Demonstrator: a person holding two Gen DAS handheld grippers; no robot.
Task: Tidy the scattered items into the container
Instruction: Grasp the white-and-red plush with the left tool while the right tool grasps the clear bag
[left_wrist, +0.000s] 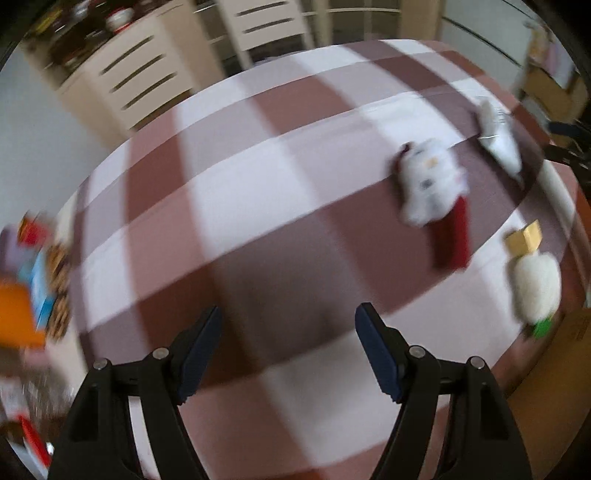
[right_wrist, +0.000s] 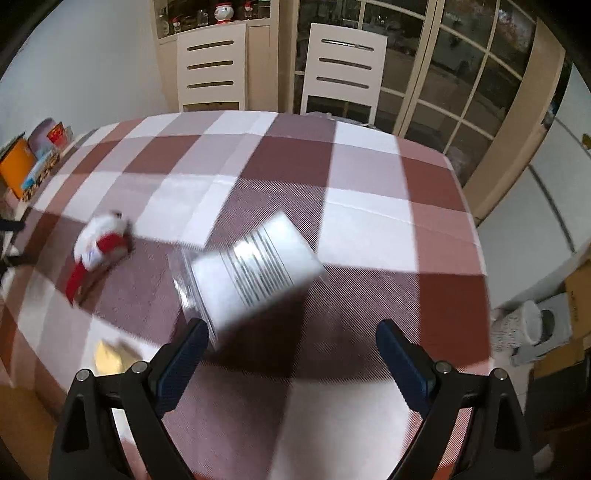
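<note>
A white plush toy with a red scarf (left_wrist: 430, 181) lies on the checked tablecloth (left_wrist: 236, 206), right of centre in the left wrist view. A second white plush with a tan tag (left_wrist: 535, 284) lies near the right edge. Behind them a clear container (left_wrist: 498, 138) lies on its side. My left gripper (left_wrist: 288, 332) hangs open over bare cloth, well short of the toys. In the right wrist view the clear container (right_wrist: 255, 266) lies tilted just ahead of my open right gripper (right_wrist: 288, 339), nothing between the fingers. The scarfed plush (right_wrist: 99, 247) lies left of it, blurred.
Two white slatted chairs (right_wrist: 210, 66) stand behind the table. Orange and blue boxes (right_wrist: 22, 166) crowd the table's left edge. A tan tag or card (right_wrist: 110, 356) lies beside the right gripper's left finger. Cardboard boxes and a grey object (right_wrist: 546, 325) sit on the floor at right.
</note>
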